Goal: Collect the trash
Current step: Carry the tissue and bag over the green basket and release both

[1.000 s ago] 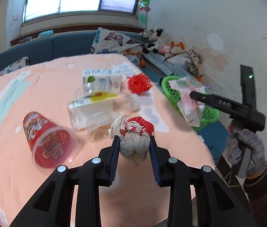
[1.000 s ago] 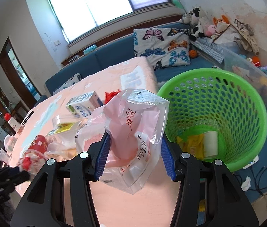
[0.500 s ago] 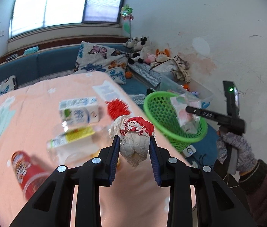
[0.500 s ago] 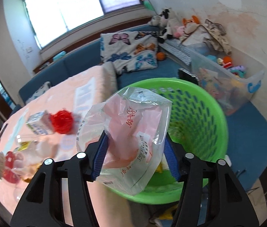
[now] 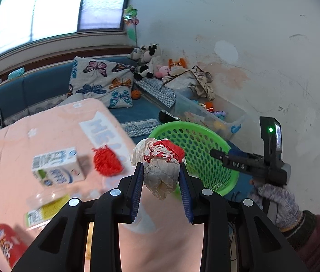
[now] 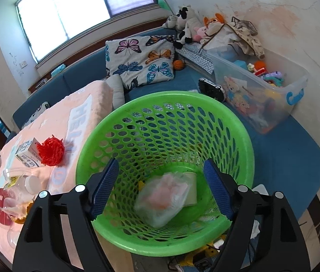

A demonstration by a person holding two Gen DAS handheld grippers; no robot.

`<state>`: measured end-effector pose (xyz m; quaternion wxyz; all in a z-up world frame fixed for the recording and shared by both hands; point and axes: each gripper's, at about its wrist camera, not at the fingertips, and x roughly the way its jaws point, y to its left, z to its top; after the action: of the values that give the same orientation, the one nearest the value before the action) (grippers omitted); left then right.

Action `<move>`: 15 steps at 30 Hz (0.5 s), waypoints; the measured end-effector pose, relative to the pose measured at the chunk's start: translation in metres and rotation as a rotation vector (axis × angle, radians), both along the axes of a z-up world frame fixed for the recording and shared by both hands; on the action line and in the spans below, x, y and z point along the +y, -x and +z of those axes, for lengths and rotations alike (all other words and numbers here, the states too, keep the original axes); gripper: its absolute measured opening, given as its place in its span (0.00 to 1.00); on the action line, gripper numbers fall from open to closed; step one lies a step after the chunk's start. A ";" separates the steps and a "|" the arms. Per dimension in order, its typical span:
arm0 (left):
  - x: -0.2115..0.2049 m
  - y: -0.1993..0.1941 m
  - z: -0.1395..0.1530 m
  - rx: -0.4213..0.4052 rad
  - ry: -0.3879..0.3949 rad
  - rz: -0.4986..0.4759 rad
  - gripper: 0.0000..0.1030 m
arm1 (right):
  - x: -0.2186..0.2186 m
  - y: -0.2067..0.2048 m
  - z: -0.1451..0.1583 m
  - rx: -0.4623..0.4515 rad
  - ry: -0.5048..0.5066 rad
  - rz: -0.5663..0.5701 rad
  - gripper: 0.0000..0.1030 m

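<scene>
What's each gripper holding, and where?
Left gripper pinches the paper wad across its middle. Right gripper, jaws opening, holds nothing; the bag is in the basket.

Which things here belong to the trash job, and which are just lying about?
Job: crumpled paper, green basket, plastic bag, milk carton, red net ball, red cup.

Bystanders: butterfly cushion, stuffed toys, toy bin.

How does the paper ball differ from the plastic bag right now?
The paper ball is clamped in the left gripper above the table edge; the plastic bag lies loose inside the green basket. The ball is opaque crumpled white and red; the bag is see-through with pink inside. Both are crumpled trash.
</scene>
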<state>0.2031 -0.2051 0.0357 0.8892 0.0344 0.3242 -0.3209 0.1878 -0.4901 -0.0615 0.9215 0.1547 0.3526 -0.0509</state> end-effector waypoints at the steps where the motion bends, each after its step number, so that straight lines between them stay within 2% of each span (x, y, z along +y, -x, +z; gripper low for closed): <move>1: -0.007 -0.003 0.000 -0.001 0.002 -0.013 0.29 | -0.001 0.002 0.001 -0.002 -0.001 -0.002 0.75; 8: -0.053 -0.026 -0.009 0.023 -0.012 -0.076 0.30 | -0.012 0.029 0.010 -0.041 -0.026 -0.027 0.77; 15: -0.093 -0.042 -0.030 0.097 -0.036 -0.128 0.31 | -0.018 0.050 0.012 -0.056 -0.025 -0.045 0.77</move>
<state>0.2452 -0.2981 0.0054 0.8495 0.0553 0.3695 -0.3725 0.1382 -0.5080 -0.0491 0.9276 0.1755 0.3238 -0.0629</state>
